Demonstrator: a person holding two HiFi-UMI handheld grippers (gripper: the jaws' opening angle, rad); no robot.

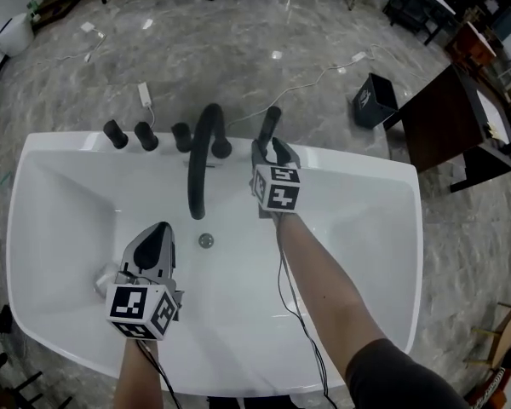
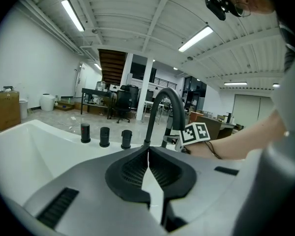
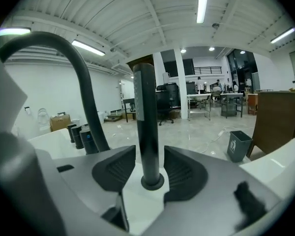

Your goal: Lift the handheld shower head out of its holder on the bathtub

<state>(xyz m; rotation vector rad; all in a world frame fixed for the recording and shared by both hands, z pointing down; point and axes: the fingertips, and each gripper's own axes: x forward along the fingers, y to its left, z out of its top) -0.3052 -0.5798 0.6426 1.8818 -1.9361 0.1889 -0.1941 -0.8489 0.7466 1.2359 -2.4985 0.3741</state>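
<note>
The handheld shower head (image 1: 271,124) is a slim black rod standing upright in its round holder (image 3: 152,182) on the far rim of the white bathtub (image 1: 358,164). My right gripper (image 1: 269,147) reaches to it from the tub side. In the right gripper view the rod (image 3: 147,122) stands between the jaws of the right gripper (image 3: 150,154), with a narrow gap on each side, so the gripper is open. My left gripper (image 1: 159,231) hovers over the tub's inside at the near left. Its pads meet at the tip with nothing between them, as the left gripper (image 2: 148,151) shows in its own view.
A tall curved black faucet (image 1: 200,156) rises just left of the shower head, with three black knobs (image 1: 145,136) further left along the rim. The drain (image 1: 205,240) lies below the spout. A dark bin (image 1: 373,100) and a brown table (image 1: 443,118) stand on the floor beyond.
</note>
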